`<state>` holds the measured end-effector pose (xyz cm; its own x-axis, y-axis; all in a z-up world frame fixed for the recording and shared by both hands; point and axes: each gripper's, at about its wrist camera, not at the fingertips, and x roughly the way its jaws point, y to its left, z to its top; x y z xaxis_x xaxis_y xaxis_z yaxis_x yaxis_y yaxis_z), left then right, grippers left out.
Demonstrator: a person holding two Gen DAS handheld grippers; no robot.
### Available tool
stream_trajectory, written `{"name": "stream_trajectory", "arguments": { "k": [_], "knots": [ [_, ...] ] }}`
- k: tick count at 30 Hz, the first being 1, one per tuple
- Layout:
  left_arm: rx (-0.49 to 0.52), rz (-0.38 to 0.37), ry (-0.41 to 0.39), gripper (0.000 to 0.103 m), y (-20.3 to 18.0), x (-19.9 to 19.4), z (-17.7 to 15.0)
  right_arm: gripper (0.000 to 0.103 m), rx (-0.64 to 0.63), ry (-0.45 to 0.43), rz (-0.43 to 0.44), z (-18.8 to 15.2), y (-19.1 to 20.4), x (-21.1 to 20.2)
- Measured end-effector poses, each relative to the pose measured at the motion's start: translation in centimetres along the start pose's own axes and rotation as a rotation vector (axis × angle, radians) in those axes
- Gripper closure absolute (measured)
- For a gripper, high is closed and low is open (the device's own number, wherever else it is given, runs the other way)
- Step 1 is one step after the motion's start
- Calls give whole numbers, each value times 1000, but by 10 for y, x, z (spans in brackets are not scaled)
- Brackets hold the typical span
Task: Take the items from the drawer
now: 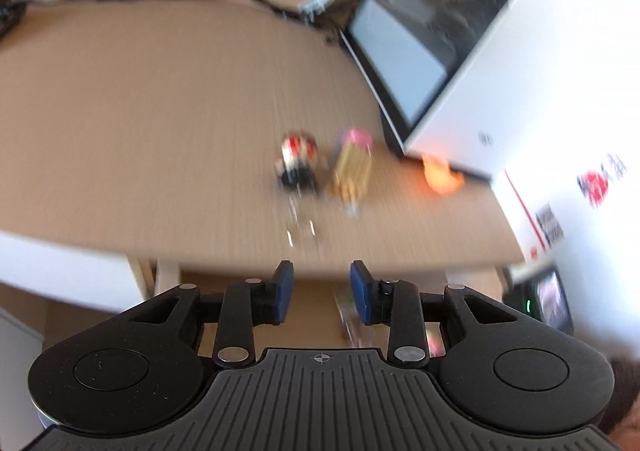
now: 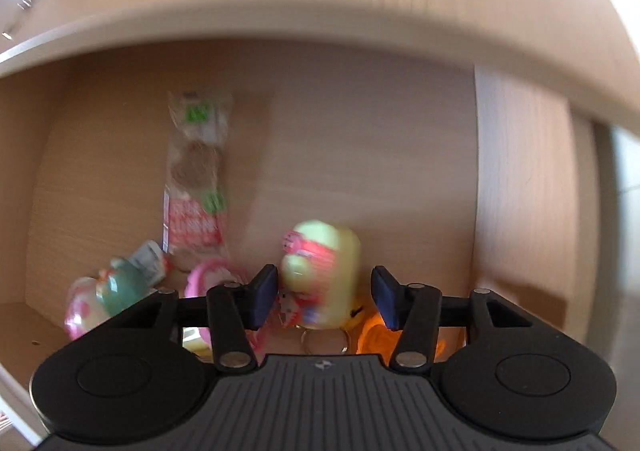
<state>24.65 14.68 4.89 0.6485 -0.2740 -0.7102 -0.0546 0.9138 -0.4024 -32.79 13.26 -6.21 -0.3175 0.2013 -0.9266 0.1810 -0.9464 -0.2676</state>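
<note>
I'm holding my left gripper (image 1: 322, 285) released and empty above the desk (image 1: 140, 123). My right gripper (image 2: 324, 297) is gaping around the yellow-green toy (image 2: 324, 267) in the drawer (image 2: 520, 187); amid this blur I'm risking snagging the key ring (image 2: 324, 339) or orange toy (image 2: 372, 335).

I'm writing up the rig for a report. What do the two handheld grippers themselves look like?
Both look alike. The left gripper and right gripper have matte black bodies with a ribbed centre plate bearing a small crosshair-like mark, two round raised discs at the sides, black linkage arms with silver pivot pins, and dark blue pads on the fingers. No cables or sleeves are visible.
</note>
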Motion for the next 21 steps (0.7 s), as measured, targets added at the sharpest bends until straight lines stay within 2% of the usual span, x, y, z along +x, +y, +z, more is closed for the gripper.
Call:
{"name": "stream_trajectory", "arguments": {
  "k": [1,3,6,9,11,15,18,21],
  "knots": [
    [-3,1,18,69,0,2,-6,72,5,-4,4,-2,1,1],
    [-20,0,49,69,3,5,-16,77,-10,-24,12,-5,5,-5],
    [-41,-6,75,69,8,9,-26,77,-37,-86,26,-12,12,-33],
    [-45,-6,96,69,13,12,-30,77,23,-189,97,-16,11,-89],
    [-41,-5,112,69,14,17,-31,77,21,-319,147,-15,15,-141],
    [-34,-28,139,69,12,23,-32,77,-7,-585,146,7,19,-228],
    [-15,-45,170,69,9,28,-34,77,-13,-686,150,31,16,-247],
    [1,-60,208,69,8,32,-37,77,-7,-680,162,62,19,-226]
  ]
}}
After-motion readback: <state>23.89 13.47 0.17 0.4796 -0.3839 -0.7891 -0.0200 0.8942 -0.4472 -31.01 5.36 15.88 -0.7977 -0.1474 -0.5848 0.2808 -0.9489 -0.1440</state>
